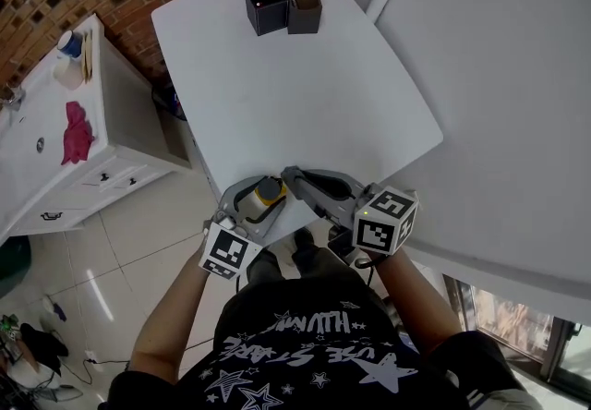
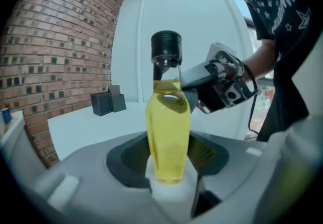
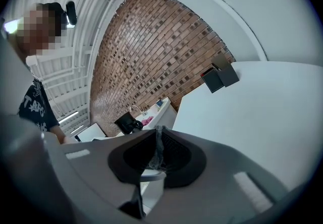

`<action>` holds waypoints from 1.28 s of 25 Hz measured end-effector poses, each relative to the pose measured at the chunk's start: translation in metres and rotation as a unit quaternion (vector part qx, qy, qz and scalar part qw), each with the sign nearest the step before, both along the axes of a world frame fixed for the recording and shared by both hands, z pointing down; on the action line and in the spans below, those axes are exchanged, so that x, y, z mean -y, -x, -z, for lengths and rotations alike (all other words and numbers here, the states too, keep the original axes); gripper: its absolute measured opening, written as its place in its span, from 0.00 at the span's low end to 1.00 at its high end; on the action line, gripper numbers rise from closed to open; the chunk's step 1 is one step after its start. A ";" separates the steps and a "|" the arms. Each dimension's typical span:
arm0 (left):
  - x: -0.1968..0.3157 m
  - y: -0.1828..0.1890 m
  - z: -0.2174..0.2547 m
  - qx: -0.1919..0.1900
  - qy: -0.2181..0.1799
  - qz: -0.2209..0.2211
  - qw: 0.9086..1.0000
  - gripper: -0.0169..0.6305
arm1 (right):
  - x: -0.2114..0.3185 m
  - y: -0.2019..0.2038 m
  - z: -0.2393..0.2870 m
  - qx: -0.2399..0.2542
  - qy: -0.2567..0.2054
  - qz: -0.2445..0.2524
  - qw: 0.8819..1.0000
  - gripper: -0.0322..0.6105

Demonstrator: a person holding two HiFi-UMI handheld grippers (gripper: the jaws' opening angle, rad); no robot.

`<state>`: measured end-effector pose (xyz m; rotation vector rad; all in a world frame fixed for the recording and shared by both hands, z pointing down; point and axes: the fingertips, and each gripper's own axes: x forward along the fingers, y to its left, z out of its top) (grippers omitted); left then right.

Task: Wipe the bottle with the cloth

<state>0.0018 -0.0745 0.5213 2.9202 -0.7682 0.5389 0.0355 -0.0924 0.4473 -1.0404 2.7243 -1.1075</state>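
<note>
Clamping the bottle (image 2: 168, 132) low on its body, the left gripper (image 2: 169, 170) holds it. The right gripper (image 3: 157, 160) is pinched on a thin cloth (image 3: 159, 143), near the bottle.

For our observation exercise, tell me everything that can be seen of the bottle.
The bottle is clear (glass or plastic, I cannot tell), with a slim neck and a black cap. Yellow liquid fills it to the neck's base. It stands upright in the left tongs, whose jaws clamp its lower body, and it is held in the air by the near edge of the white table.
</note>
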 end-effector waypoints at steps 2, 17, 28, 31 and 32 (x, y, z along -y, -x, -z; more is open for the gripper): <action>0.002 0.004 -0.001 0.011 -0.008 0.010 1.000 0.38 | 0.001 0.000 0.001 -0.001 -0.001 -0.006 1.000 0.11; -0.022 0.052 0.012 -0.013 0.018 0.129 0.991 0.39 | 0.005 0.005 -0.025 0.015 0.033 -0.008 0.999 0.11; -0.024 0.081 0.015 -0.015 0.025 0.214 0.976 0.39 | 0.010 0.011 -0.087 -0.048 0.074 0.002 0.996 0.11; -0.025 0.088 0.013 -0.009 0.025 0.227 0.974 0.38 | 0.011 0.013 -0.095 -0.070 0.070 0.002 0.995 0.11; -0.025 0.090 0.013 -0.009 0.024 0.231 0.973 0.38 | 0.011 0.013 -0.097 -0.074 0.071 0.001 0.995 0.11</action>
